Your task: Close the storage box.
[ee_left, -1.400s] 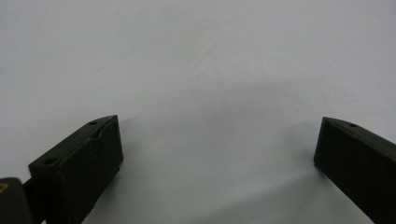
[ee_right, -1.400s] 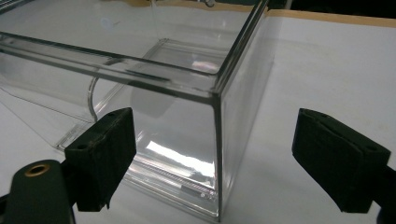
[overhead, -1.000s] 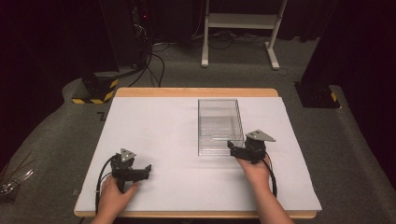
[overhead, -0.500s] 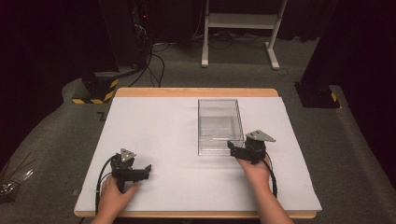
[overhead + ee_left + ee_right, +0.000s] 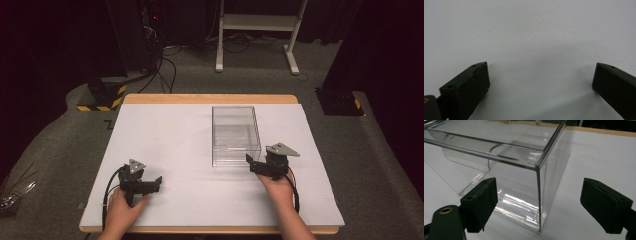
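A clear plastic box (image 5: pixel 235 134) stands open-topped on the white table (image 5: pixel 170 140), right of centre. My right gripper (image 5: pixel 251 164) rests on the table just off the box's near right corner, open, with that corner (image 5: pixel 539 195) straight ahead between its wide-apart jaws and nothing held. My left gripper (image 5: pixel 156 183) lies near the table's front left, held by a hand, jaws pointing right. In the left gripper view its jaws stand far apart over bare white tabletop (image 5: pixel 534 45), so it is open and empty.
The table has a wooden edge (image 5: pixel 210 98) at the back. Beyond it on the grey carpet are a white stand (image 5: pixel 257 30), cables (image 5: pixel 165 65) and a yellow-black striped block (image 5: pixel 102 95). A dark pedestal (image 5: pixel 340 102) stands off the table's right rear.
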`<act>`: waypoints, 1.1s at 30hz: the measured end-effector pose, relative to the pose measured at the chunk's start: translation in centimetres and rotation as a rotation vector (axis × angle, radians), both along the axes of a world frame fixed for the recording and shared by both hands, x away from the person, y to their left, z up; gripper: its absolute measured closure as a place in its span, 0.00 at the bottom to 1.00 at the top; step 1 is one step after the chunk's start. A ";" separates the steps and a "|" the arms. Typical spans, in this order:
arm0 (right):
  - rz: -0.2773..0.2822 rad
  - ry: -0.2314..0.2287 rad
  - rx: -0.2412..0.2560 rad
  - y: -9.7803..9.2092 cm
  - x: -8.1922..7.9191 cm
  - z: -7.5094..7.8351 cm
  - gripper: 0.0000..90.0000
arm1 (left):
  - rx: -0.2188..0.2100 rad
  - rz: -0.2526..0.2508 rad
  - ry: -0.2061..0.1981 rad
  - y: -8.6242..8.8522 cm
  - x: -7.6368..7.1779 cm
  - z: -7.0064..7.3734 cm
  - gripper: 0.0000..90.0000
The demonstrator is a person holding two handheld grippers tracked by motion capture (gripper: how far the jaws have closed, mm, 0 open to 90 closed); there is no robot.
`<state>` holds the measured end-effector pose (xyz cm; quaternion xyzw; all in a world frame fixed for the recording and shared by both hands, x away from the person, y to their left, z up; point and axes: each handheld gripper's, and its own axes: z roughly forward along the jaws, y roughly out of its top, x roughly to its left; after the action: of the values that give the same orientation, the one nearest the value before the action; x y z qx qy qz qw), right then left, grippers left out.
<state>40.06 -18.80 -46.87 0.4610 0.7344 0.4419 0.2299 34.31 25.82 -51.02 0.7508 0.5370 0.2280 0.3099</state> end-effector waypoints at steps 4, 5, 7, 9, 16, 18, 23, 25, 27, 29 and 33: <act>0.005 -0.009 0.003 -0.4 -0.8 0.2 0.16 | 0.000 0.000 0.000 0.0 0.0 0.0 0.02; 0.007 -0.012 0.007 -0.7 -1.2 0.2 0.16 | 0.000 0.000 0.000 0.0 0.0 0.0 0.02; 0.008 -0.014 0.009 -0.9 -1.6 0.2 0.16 | 0.000 0.000 0.000 0.0 0.0 0.0 0.02; 0.006 -0.018 0.013 -1.2 -2.1 0.2 0.16 | 0.000 0.000 0.000 0.0 0.0 0.0 0.02; -0.018 -0.012 0.003 -2.9 -3.2 -0.2 0.16 | -0.002 0.003 -0.002 0.0 0.0 0.0 0.02; -0.030 -0.005 -0.002 -3.6 -3.4 -0.4 0.16 | -0.002 0.003 -0.002 0.0 0.0 0.0 0.02; -0.054 0.011 -0.015 -5.4 -4.0 -0.8 0.17 | -0.005 0.004 -0.001 0.0 0.0 0.0 0.02; -0.066 0.020 -0.021 -6.0 -4.3 -1.0 0.17 | -0.005 0.004 -0.001 0.0 0.0 0.0 0.02; -0.077 0.029 -0.027 -6.7 -4.6 -1.2 0.17 | -0.005 0.004 -0.001 0.0 0.0 0.0 0.02; -0.084 0.037 -0.038 -7.3 -4.7 -1.5 0.17 | -0.005 0.004 -0.001 0.0 0.0 0.0 0.02; -0.104 0.063 -0.059 -8.1 -5.1 -2.6 0.17 | -0.005 0.004 -0.002 0.0 0.0 0.0 0.02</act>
<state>34.95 -26.89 -49.44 0.5054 0.7290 0.3928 0.2426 34.29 25.78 -51.05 0.7488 0.5387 0.2277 0.3119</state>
